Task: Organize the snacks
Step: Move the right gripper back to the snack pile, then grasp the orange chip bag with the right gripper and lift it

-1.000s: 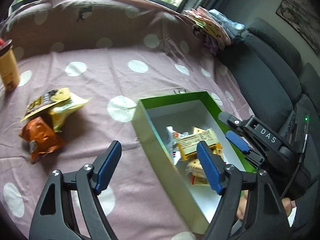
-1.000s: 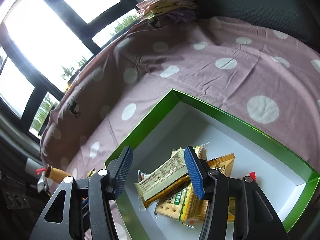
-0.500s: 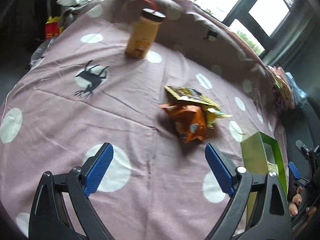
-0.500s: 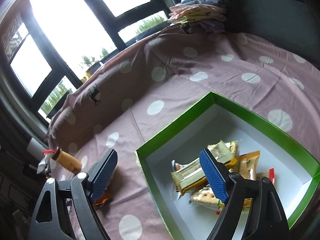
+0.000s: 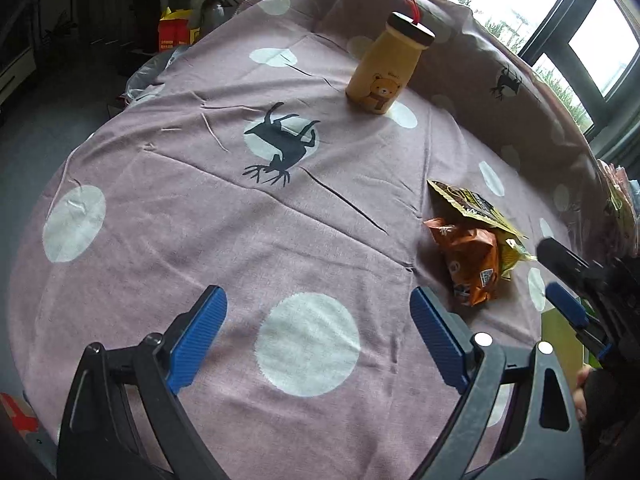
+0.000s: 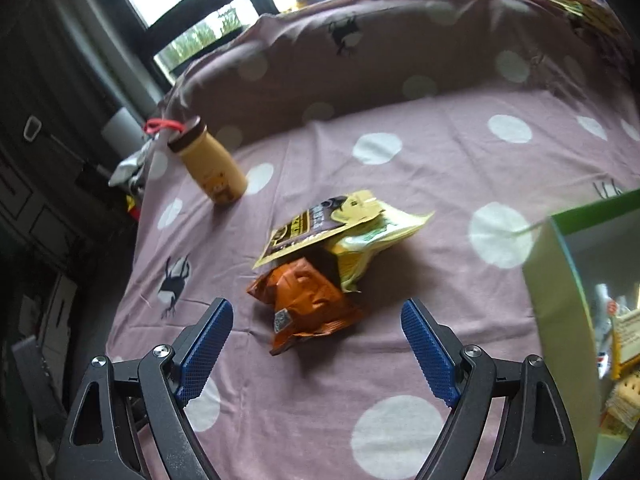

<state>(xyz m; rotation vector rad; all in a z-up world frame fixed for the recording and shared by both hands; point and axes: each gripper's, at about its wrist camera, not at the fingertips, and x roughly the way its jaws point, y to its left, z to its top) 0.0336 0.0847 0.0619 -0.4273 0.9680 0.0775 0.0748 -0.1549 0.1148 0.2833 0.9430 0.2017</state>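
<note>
I am keeping both grippers spread and empty: the right gripper [image 6: 316, 344] is hovering above the orange snack bag [image 6: 308, 304], the left gripper [image 5: 320, 336] over the tablecloth [image 5: 240, 220].

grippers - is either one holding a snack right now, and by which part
Nothing is held. The left gripper stands open over bare dotted cloth, and the right gripper stands open above the crinkled orange snack bag, its pads clear of it.
</note>
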